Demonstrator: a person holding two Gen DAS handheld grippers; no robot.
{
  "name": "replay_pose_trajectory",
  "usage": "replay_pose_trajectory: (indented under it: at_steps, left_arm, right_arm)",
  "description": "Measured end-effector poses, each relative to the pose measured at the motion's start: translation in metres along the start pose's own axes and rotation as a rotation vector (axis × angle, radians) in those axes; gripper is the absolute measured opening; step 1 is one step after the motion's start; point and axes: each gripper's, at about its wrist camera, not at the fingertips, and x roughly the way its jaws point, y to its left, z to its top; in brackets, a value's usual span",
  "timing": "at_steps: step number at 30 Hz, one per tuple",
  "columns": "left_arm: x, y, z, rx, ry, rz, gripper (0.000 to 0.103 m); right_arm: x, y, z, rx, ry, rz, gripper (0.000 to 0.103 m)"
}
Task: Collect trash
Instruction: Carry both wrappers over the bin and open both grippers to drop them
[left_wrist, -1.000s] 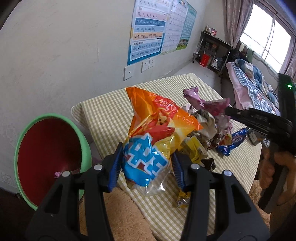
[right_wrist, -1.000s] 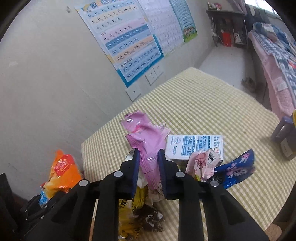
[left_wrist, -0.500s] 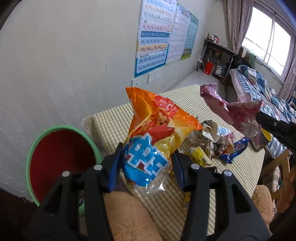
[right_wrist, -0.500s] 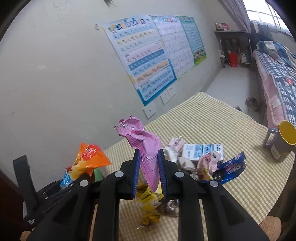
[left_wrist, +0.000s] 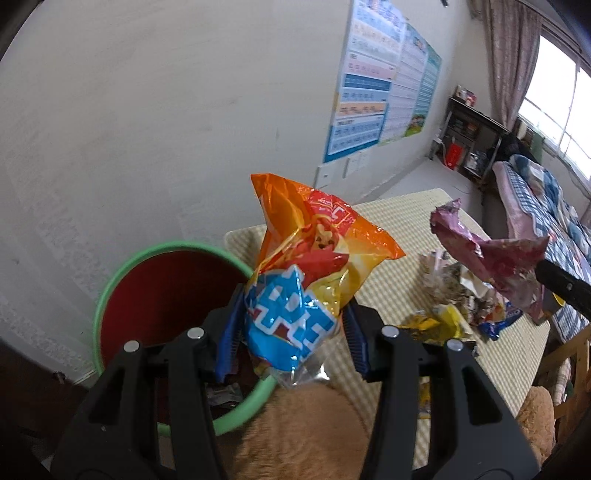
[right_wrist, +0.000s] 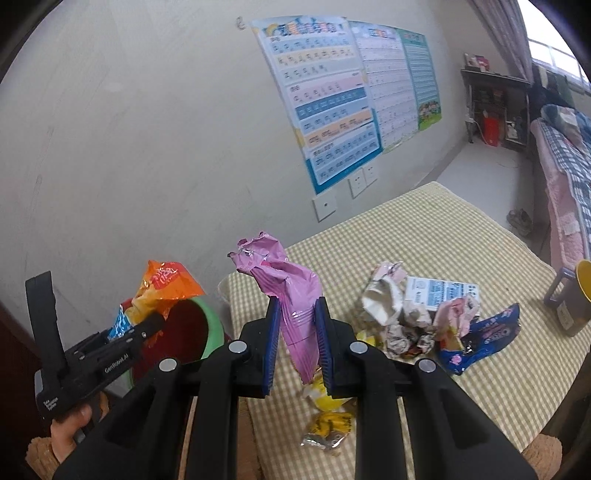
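My left gripper (left_wrist: 291, 339) is shut on an orange and blue snack bag (left_wrist: 314, 266), held in the air next to the rim of a green bin with a red inside (left_wrist: 162, 295). My right gripper (right_wrist: 295, 343) is shut on a crumpled pink wrapper (right_wrist: 291, 295), held above the table's left end. The pink wrapper also shows in the left wrist view (left_wrist: 491, 254), and the orange bag (right_wrist: 162, 291) and bin (right_wrist: 199, 328) in the right wrist view. A pile of wrappers (right_wrist: 417, 321) lies on the checked tablecloth (right_wrist: 424, 236).
A white and blue carton (right_wrist: 439, 291) and a blue wrapper (right_wrist: 484, 336) lie in the pile. Yellow wrappers (right_wrist: 328, 417) lie near the front edge. A yellow and dark mug (right_wrist: 576, 299) stands at the right. The wall is close behind the bin.
Both grippers have moved left with their loads. The orange bag is now beside the bin's rim, and the bin fills more of the left wrist view. The pink wrapper stays lifted off the pile.
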Motion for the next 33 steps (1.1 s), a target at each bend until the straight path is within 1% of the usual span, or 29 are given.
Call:
replay_pose_trajectory:
  at_steps: [7, 16, 19, 25, 33]
  left_arm:
    - [0.0, 0.043, -0.008, -0.057, 0.002, 0.062, 0.047]
    - [0.005, 0.094, -0.025, -0.137, 0.039, 0.162, 0.047]
    - [0.006, 0.109, -0.031, -0.162, 0.053, 0.185, 0.047]
    - [0.011, 0.123, -0.038, -0.188, 0.075, 0.203, 0.047]
    - [0.017, 0.129, -0.043, -0.19, 0.099, 0.214, 0.047]
  right_arm:
    - [0.022, 0.031, -0.003, -0.06, 0.047, 0.025, 0.019]
    - [0.059, 0.084, -0.008, -0.158, 0.111, 0.084, 0.019]
    - [0.07, 0.097, -0.012, -0.181, 0.133, 0.099, 0.019]
    - [0.088, 0.117, -0.015, -0.216, 0.168, 0.121, 0.019]
    - [0.101, 0.137, -0.011, -0.236, 0.178, 0.145, 0.019]
